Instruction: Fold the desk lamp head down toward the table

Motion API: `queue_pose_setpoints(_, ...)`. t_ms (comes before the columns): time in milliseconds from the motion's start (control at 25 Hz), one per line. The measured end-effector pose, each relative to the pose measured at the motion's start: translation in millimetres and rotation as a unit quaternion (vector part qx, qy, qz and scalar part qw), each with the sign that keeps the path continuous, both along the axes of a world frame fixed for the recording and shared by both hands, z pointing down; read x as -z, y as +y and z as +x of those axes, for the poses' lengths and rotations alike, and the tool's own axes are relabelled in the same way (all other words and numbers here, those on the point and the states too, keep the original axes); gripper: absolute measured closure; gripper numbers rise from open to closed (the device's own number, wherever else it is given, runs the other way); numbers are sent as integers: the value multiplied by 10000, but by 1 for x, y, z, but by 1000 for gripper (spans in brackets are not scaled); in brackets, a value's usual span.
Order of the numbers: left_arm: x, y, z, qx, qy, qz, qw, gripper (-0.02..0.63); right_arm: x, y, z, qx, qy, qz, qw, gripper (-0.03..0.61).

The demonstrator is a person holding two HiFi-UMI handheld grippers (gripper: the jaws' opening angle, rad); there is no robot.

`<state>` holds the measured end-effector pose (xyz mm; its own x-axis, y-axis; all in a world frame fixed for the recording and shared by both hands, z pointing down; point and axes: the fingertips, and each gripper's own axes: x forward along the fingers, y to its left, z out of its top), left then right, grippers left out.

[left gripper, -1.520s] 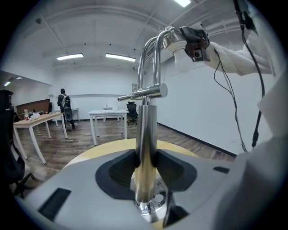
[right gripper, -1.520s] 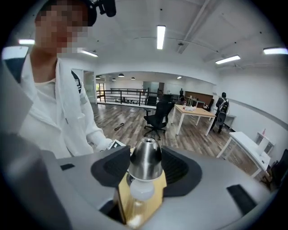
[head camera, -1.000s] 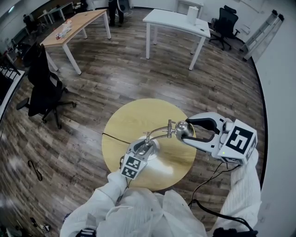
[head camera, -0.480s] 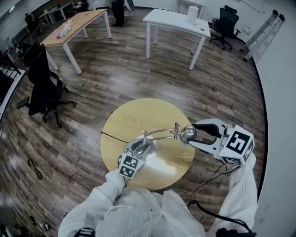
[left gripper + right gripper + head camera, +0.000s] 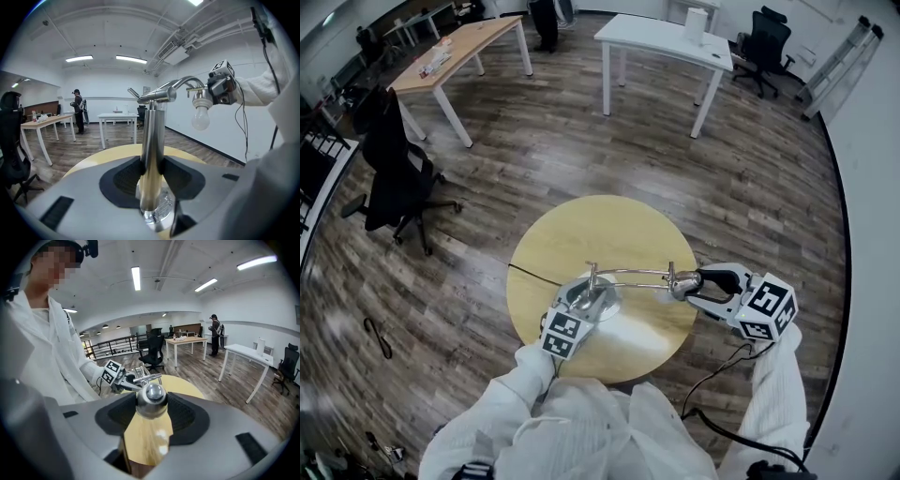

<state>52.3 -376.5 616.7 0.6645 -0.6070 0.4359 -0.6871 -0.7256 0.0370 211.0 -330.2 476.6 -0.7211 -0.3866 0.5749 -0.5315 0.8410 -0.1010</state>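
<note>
A chrome desk lamp stands on a round yellow table (image 5: 581,234). Its upright post (image 5: 152,140) sits between the jaws of my left gripper (image 5: 152,174), which is shut on it just above the lamp base (image 5: 581,298). From the post top the curved lamp arm (image 5: 628,273) runs about level to the right, ending in the chrome lamp head (image 5: 680,285). My right gripper (image 5: 694,284) is shut on that lamp head (image 5: 151,399). The bare bulb (image 5: 200,117) hangs below the head in the left gripper view.
A black cable (image 5: 530,274) runs off the table's left edge. A black office chair (image 5: 394,178) stands to the left. A wooden desk (image 5: 450,52) and a white table (image 5: 666,42) stand far back, with a person beside them.
My right gripper has come down and to the right with the lamp head, so the lamp arm has swung from a raised arch to about level. The left gripper has stayed on the post.
</note>
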Motion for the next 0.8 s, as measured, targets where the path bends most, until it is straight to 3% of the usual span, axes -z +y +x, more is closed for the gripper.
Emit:
queue_pose_setpoints(360, 1, -1, 2, 43, -5, -11, 10000, 468, -99, 1, 0, -344, -723, -640, 9947, 362)
queue_pose_setpoints(800, -3, -3, 4, 88, -32, -40, 9999, 468, -166, -5, -30, -363, -1352, -1291, 9817, 359)
